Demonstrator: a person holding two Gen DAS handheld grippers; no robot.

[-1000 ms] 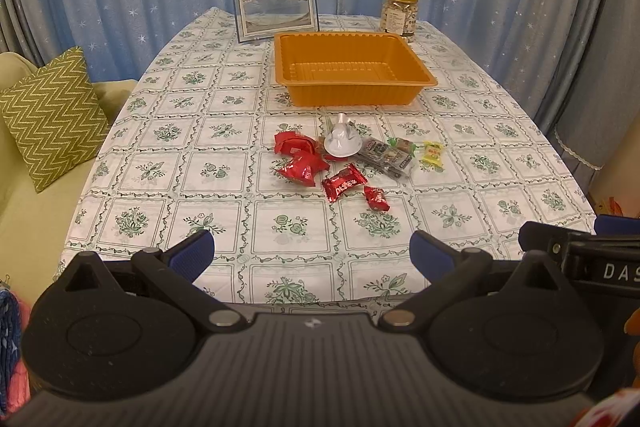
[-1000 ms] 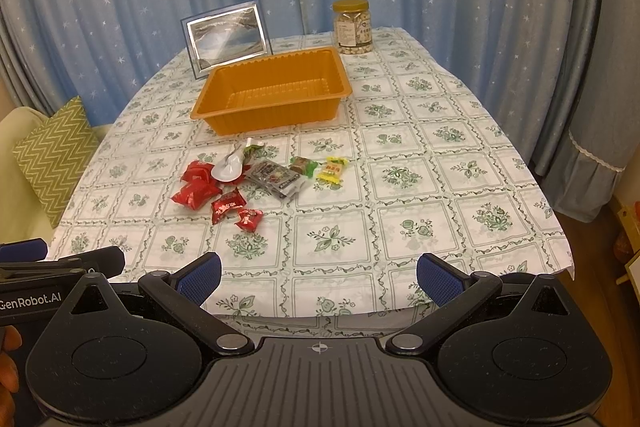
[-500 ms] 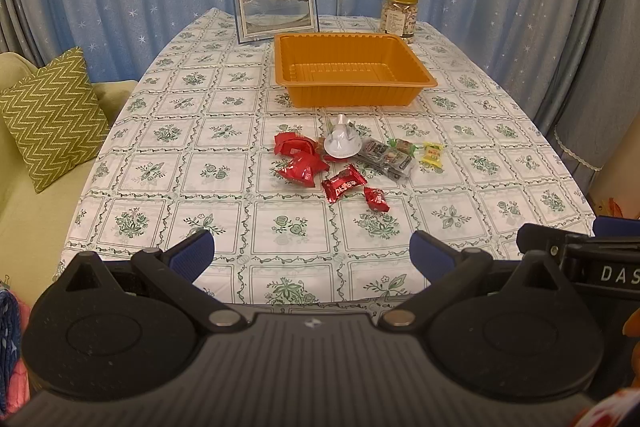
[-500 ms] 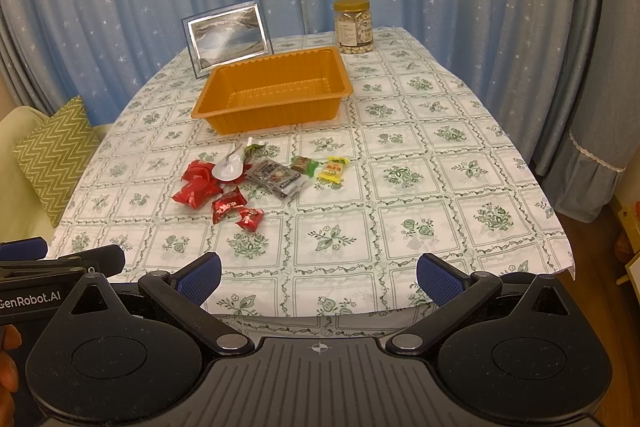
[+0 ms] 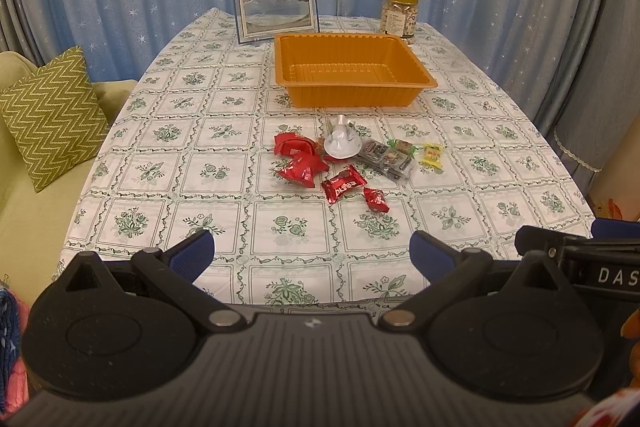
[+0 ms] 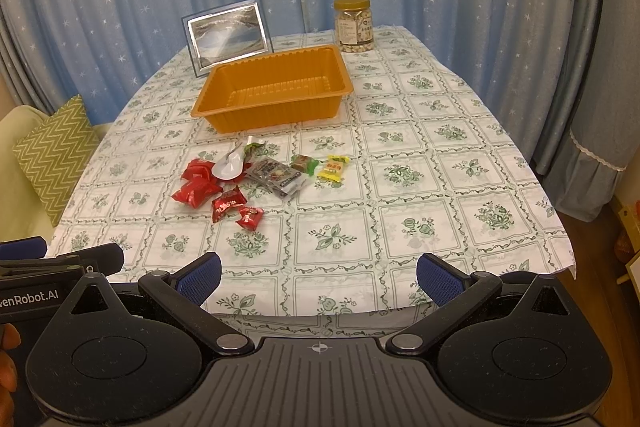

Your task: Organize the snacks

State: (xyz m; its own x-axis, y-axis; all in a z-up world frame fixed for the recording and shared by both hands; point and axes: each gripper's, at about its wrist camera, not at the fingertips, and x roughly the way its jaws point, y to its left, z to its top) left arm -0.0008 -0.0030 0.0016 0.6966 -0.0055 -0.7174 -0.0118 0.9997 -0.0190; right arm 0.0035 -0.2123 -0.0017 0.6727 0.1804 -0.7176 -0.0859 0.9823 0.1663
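An empty orange tray (image 5: 352,45) (image 6: 276,67) stands toward the far side of the table. In front of it lies a cluster of snacks: red packets (image 5: 300,167) (image 6: 196,191), a small red candy (image 5: 376,199) (image 6: 249,217), a white cone-shaped packet (image 5: 340,143) (image 6: 230,165), a dark clear-wrapped packet (image 5: 386,159) (image 6: 278,175), a green-brown candy (image 6: 302,162) and a yellow candy (image 5: 433,154) (image 6: 334,169). My left gripper (image 5: 312,253) and my right gripper (image 6: 318,273) are both open and empty, above the near table edge, well short of the snacks.
A framed picture (image 5: 276,7) (image 6: 228,37) and a jar of nuts (image 5: 401,11) (image 6: 355,25) stand behind the tray. Blue star curtains hang behind. A sofa with a zigzag cushion (image 5: 50,115) is left of the table. The tablecloth (image 5: 200,171) is green-patterned.
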